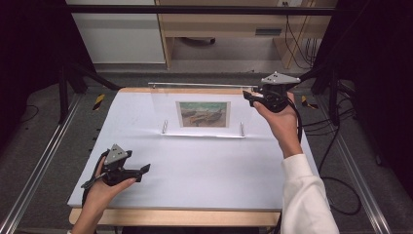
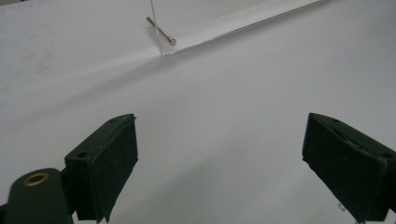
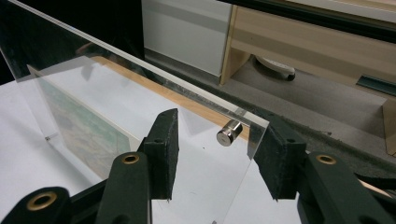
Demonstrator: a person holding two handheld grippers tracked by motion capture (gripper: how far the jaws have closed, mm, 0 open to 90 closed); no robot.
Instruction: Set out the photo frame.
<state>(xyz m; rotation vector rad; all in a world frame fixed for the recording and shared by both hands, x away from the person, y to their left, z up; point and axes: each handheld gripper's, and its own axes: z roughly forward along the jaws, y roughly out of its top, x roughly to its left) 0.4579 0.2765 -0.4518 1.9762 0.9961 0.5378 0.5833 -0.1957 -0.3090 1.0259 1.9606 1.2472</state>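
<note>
Left gripper [image 1: 127, 169] idles, fingers spread, low over counter [image 1: 195, 165]. Right gripper [image 3: 212, 154] straddles upright clear picture frame's [image 1: 202, 109] top corner, fingers unclosed. Likely next: closing squarely on pane.

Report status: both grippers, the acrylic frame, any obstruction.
Left gripper open, low over white table. Right gripper open, jaws straddling acrylic frame top corner by a metal standoff. No obstruction visible.

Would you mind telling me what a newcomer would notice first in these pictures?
A clear acrylic frame holding a small painting print stands upright mid-table on the white sheet. The right gripper brackets its upper right corner, fingers apart beside a metal standoff. The left gripper hovers open at near left.
</note>
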